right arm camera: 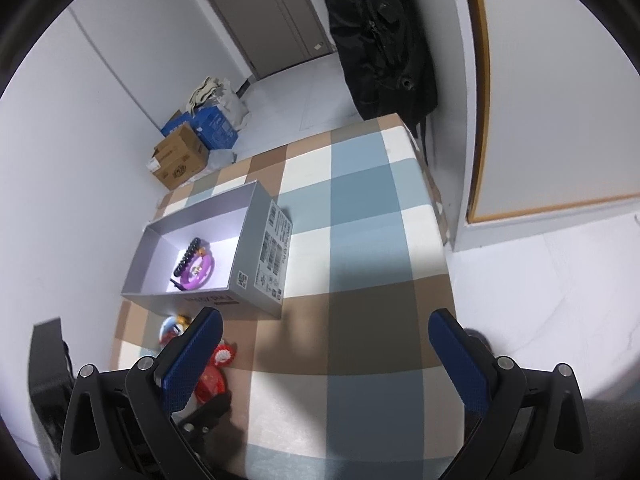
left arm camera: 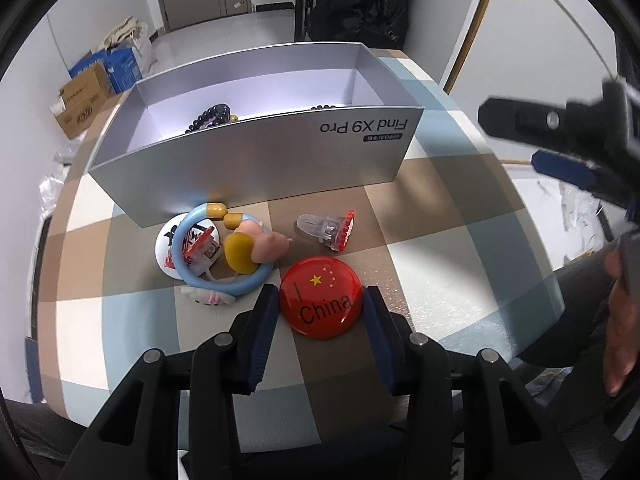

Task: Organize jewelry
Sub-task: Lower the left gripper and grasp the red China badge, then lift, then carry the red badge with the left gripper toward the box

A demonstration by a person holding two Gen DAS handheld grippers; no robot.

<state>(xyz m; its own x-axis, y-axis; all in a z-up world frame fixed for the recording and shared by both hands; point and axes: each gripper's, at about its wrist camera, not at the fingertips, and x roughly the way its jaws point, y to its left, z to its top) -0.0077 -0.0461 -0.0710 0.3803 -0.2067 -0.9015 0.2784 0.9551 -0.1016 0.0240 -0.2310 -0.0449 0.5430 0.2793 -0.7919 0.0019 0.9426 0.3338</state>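
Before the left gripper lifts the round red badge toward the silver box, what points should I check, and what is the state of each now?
1. Round red badge sits between the left gripper pads: ok.
2. Pads touch both badge edges: ok, grip firmness cannot tell.
3. Badge apart from the blue ring toy and the clear plastic piece: ok.
4. Open silver cardboard box has free floor beside the dark bead bracelet: ok.
5. Right gripper open, empty, off to the side: ok.
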